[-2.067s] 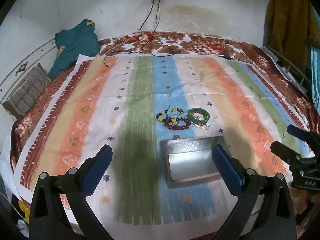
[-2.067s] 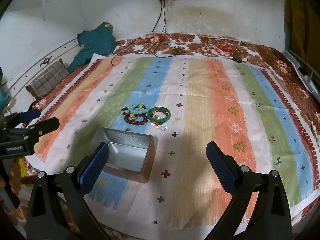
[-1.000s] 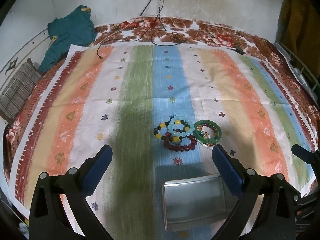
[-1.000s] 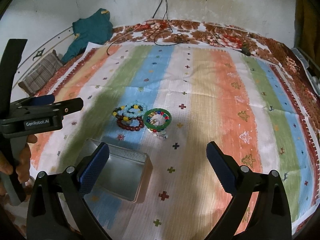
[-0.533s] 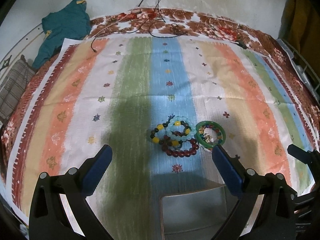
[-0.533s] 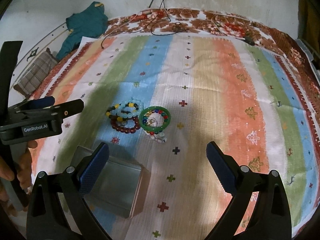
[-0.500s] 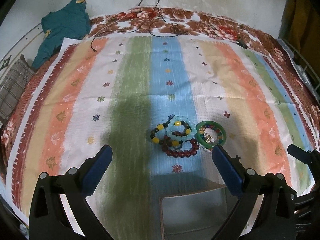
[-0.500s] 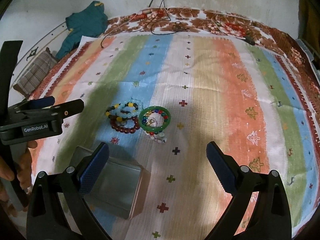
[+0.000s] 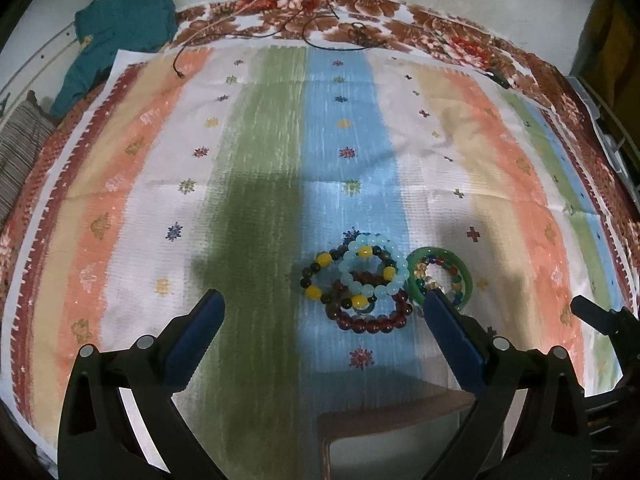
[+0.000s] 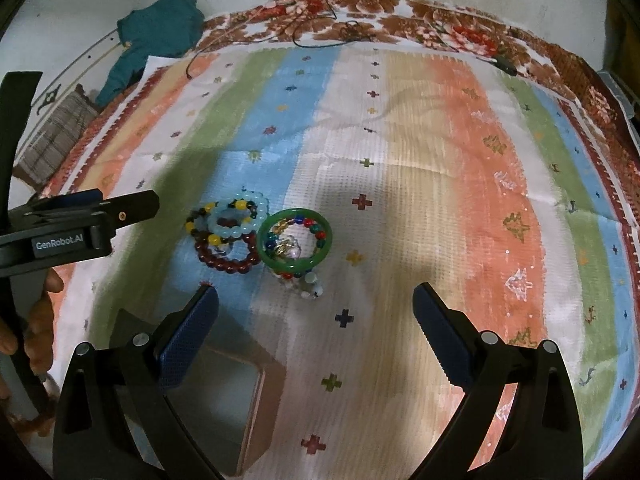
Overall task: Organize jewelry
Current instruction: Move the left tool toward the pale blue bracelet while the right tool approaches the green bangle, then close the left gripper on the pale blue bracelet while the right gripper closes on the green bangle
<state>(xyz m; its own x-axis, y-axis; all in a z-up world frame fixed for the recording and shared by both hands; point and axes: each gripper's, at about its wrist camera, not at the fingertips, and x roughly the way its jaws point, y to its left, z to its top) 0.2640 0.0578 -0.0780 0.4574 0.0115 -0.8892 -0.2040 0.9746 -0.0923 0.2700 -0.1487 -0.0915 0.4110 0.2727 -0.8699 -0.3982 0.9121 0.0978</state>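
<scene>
On the striped woven cloth (image 9: pixel 260 168), seen from the left wrist, the left gripper (image 9: pixel 320 312) spreads wide and empty just short of the cluster of beaded bracelets (image 9: pixel 358 284); a green bangle (image 9: pixel 440 276) lies flat, touching the cluster's right side, so the pile's long axis runs left to right. An open metal tin (image 9: pixel 400 436) sits nearest the camera.

From the right wrist, the right gripper (image 10: pixel 316 304) gapes empty near the green bangle (image 10: pixel 295 245), bracelets (image 10: pixel 228 232) to its left, tin (image 10: pixel 236 404) at lower left.
</scene>
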